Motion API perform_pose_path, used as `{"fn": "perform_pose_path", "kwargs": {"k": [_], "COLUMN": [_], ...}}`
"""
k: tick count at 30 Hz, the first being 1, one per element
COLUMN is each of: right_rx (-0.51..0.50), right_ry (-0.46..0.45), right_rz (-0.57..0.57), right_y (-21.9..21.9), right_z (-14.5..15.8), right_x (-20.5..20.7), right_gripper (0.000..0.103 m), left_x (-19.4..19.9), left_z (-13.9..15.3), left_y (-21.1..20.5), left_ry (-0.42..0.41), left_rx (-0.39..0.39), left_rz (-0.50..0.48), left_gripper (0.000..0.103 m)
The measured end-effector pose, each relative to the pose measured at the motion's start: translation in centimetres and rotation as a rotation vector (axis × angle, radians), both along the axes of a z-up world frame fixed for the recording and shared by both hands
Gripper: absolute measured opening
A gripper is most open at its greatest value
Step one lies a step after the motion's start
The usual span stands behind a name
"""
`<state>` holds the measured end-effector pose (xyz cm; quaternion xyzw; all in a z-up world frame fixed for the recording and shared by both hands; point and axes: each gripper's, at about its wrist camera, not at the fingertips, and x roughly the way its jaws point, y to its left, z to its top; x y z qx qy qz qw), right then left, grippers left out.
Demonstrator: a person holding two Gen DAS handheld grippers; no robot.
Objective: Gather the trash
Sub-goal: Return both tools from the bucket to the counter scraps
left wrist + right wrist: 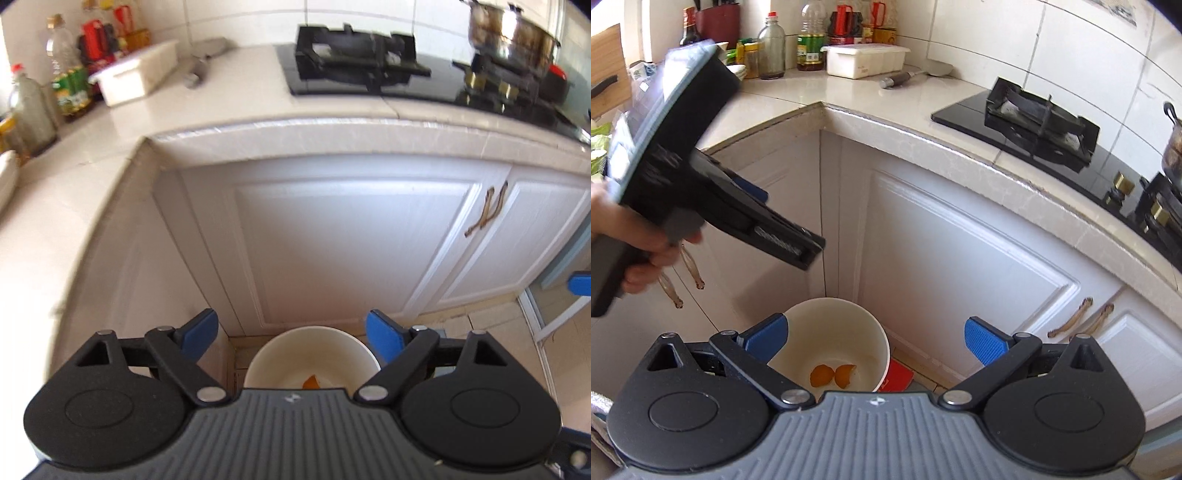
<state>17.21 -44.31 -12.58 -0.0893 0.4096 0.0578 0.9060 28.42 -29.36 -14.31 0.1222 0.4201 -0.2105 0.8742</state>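
Observation:
A white round bin [849,332] stands on the floor in the cabinet corner, with two orange peel pieces [833,376] at its bottom. It also shows in the left wrist view [314,354], where a bit of orange peel [310,382] is visible. My left gripper [291,338] is open and empty above the bin. My right gripper [875,343] is open and empty, just above and right of the bin. The left gripper's body [701,177] shows in the right wrist view, held up at the left.
White cabinet doors [332,240] with bronze handles [487,210] stand behind the bin. The countertop [849,96] carries bottles [810,37], a white box [864,59], a black stove [1034,114] and a steel pot [513,33]. A red object [897,376] lies on the floor beside the bin.

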Motion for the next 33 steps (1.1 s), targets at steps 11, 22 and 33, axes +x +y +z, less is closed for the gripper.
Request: {"fn": "perform_pose_path", "kwargs": {"k": [11,22,33], "right_rx": [0.031,0.089,0.148], "right_ry": [-0.045,-0.07,-0.057], "right_rz": [0.203,0.452,0.737], "right_y": [5.0,13.3,26.2], "right_z": [2.8,4.9,5.4], "right_x": [2.6,6.8,11.3], "right_gripper": [0.103,0.103,0.103], "left_x": [-3.4,-7.2,-10.3], "left_z": [6.8,9.0,8.9], "left_y": [8.6,19.3,29.0], "left_ry": [-0.092,-0.144,-0.135], "left_rx": [0.05,0.109,0.144], "left_rz": [0.172,0.454,0.74], "left_gripper": [0.088,0.088,0.088]}}
